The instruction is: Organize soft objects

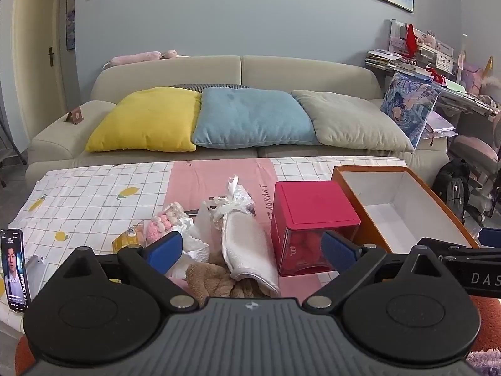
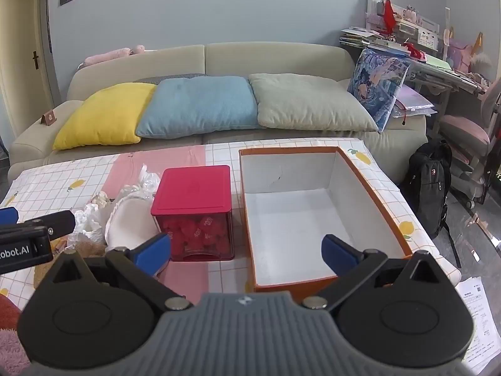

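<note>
On the far left a phone (image 1: 15, 268) stands at the table's edge, seen only in the left wrist view. Right of it lies the pile of soft objects (image 1: 219, 244): pink pom-poms, crumpled plastic, a white towel (image 1: 247, 244), a brown plush. The left gripper (image 1: 252, 249) hovers over them, jaws wide, holding nothing. Next comes the red box (image 2: 195, 210), then the orange box (image 2: 316, 219), empty in the right view. The right gripper (image 2: 247, 250) is wide too. No pick appears started; the next move probably calls for closing on the towel.
</note>
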Available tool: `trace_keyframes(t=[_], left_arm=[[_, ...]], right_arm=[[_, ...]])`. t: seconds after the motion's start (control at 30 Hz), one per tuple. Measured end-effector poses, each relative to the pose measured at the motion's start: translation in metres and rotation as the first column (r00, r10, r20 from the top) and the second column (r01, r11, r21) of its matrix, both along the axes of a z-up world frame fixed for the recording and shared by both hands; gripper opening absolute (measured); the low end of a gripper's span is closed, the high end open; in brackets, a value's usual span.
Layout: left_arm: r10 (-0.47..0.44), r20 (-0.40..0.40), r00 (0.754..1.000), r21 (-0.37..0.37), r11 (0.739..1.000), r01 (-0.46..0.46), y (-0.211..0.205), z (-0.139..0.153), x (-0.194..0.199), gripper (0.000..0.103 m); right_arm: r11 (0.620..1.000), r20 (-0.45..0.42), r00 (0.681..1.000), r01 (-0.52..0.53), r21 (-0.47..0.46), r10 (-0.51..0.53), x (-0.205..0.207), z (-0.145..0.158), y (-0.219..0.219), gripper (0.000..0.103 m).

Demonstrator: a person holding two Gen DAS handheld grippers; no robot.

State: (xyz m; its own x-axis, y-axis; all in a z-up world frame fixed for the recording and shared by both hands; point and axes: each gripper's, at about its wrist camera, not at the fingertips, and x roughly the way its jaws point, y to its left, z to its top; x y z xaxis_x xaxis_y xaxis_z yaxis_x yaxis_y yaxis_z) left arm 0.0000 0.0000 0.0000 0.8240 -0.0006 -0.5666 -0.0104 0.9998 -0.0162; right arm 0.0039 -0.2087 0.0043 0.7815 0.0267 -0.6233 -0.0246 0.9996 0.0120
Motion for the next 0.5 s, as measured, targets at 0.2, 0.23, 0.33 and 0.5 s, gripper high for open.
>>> trace_keyframes(t=[0.2,0.23,0.33,0.5], left_arm=[[-0.012,0.011,1.0,-0.005,1.0,0.012,-0.0024,0.0031,-0.0008,0.103],[-0.014,0.012,1.0,-0.008,1.0,0.014,-0.0021,0.0042,-0.0002,0.103],[-0.027,0.02,0.999,-0.003,1.0,0.028,-0.0042,0.0008,-0.002,0.103],[-0.036,0.026,0.999,-0.028,0.999,0.036,-0.0002,0.0064,-0.0009,0.103]], right_arm=[[1.0,0.0,1.0,0.001,-0.001,-0.001,0.0,0.0001,-0.0001,0.1],[1.0,0.001,1.0,0.001,0.0,-0.001,0.0,-0.0001,0.0001,0.1],[1.0,0.001,1.0,0.001,0.0,-0.001,-0.0001,0.0001,-0.0001,0.1],[1.0,0.0,1.0,0.001,0.0,-0.001,0.0001,-0.0002,-0.0001,0.1]])
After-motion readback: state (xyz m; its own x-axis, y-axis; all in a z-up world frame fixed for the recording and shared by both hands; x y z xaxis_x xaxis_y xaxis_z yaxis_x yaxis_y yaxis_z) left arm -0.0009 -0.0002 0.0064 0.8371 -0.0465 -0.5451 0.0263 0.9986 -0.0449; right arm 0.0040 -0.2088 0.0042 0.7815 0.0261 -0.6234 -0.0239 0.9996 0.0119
